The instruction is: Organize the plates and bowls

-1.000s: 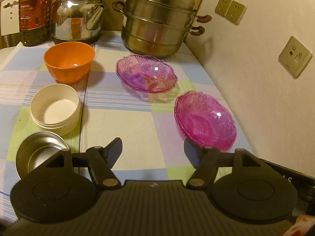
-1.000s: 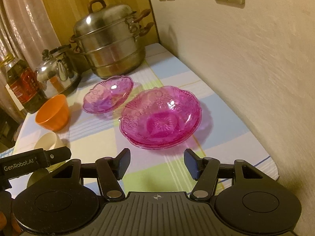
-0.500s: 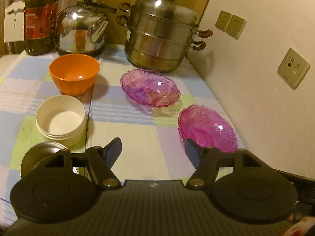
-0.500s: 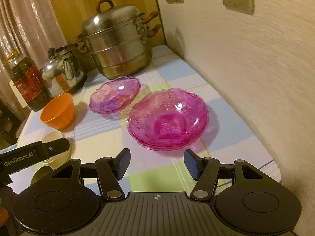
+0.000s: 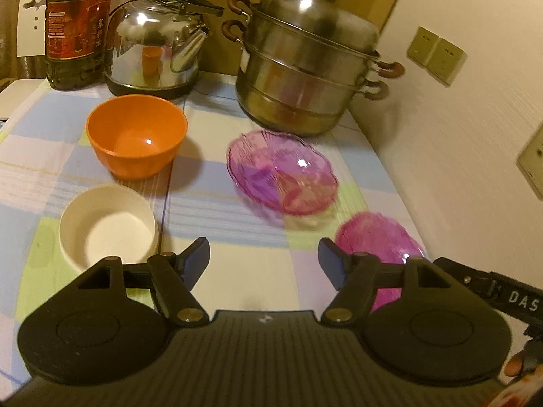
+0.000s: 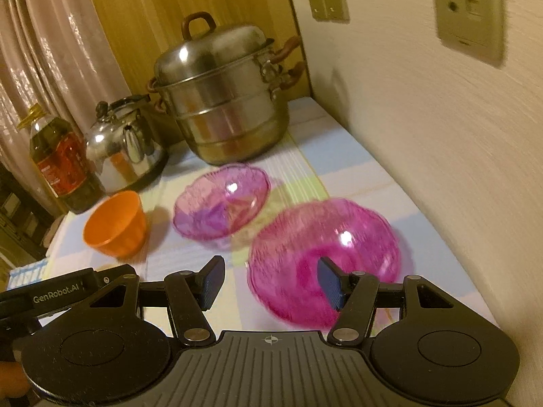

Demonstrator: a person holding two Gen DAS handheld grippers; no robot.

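Bowls point(image 5: 136, 135) and pink dishes point(image 6: 324, 259) sit apart on the worktop point(image 5: 244, 257), none stacked yet. Left tool point(image 5: 263, 261) and right tool point(image 6: 269, 279) are both spread wide, holding nothing.

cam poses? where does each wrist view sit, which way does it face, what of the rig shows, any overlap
Left wrist: behind the open left gripper, angled down at the white bowl and orange bowl; the right gripper's body edges in lower right.
Right wrist: behind the open right gripper, over the near pink dish, beside the wall.
Shared: orange bowl, both pink dishes, steamer pot, kettle, oil bottle.
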